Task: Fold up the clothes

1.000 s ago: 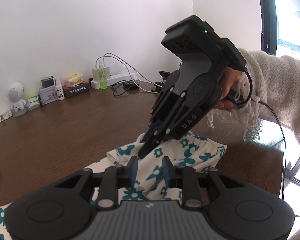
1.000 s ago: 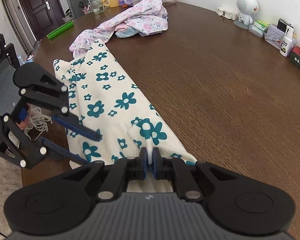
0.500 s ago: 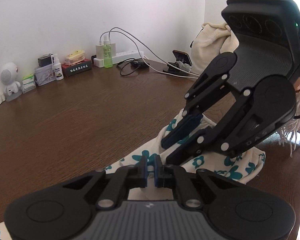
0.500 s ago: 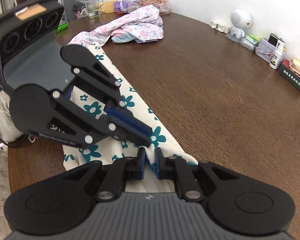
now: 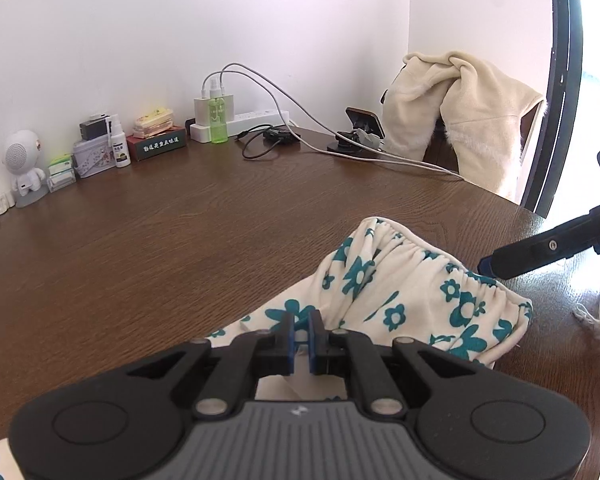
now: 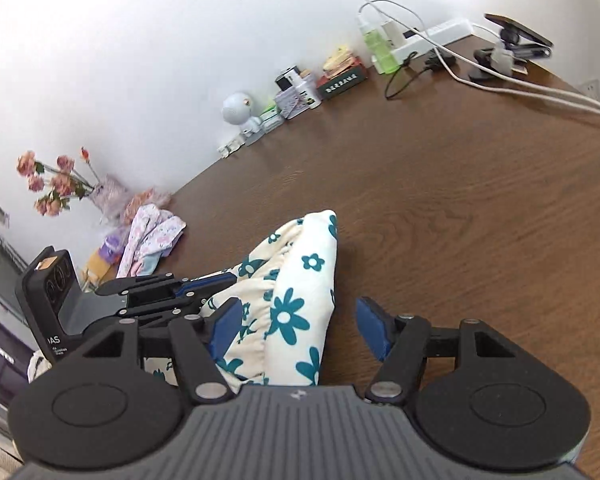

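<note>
A cream garment with teal flowers lies bunched on the brown table, its gathered elastic edge on top. My left gripper is shut on a fold of this cloth at its near side. In the right wrist view the same garment runs between the fingers of my right gripper, which stands wide open above it and holds nothing. The left gripper comes in from the left there, its tips pressed into the cloth. One right finger shows at the right edge of the left wrist view.
A pile of pink floral clothes and a flower vase sit at the far left. Along the wall stand a white speaker figure, boxes, a green bottle, a power strip with cables and a phone stand. A cream coat hangs over a chair.
My right gripper has opened, let go of the floral garment and swung round toward the wall. The left gripper closed on the cloth and stays shut on it.
</note>
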Available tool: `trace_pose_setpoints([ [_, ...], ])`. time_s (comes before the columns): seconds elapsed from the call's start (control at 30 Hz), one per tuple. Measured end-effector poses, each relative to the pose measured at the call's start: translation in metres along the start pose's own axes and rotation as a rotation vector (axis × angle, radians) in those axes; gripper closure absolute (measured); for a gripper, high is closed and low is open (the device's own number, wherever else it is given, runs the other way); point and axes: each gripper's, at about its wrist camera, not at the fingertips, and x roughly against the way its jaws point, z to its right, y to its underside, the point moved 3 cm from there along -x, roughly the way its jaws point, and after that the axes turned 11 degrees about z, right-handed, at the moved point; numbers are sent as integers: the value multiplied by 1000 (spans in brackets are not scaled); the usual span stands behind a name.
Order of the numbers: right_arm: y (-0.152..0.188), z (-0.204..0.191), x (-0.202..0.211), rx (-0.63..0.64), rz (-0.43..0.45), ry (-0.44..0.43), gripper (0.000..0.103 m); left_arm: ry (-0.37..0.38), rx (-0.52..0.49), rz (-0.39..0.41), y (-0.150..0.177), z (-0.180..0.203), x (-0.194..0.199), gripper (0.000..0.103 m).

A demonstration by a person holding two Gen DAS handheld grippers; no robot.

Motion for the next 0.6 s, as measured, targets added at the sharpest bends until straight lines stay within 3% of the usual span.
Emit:
trace_pose_setpoints([
  [0.17, 19, 9, 2, -130, 55, 0, 39, 14, 18, 7, 1, -4, 1, 97],
  [0.33, 26, 4, -1, -145, 108, 19, 41, 30, 37, 15, 2, -7, 1, 97],
  [0.6, 34, -4, -12, -185, 135, 52, 55, 55, 78, 27, 5, -14, 3, 96],
])
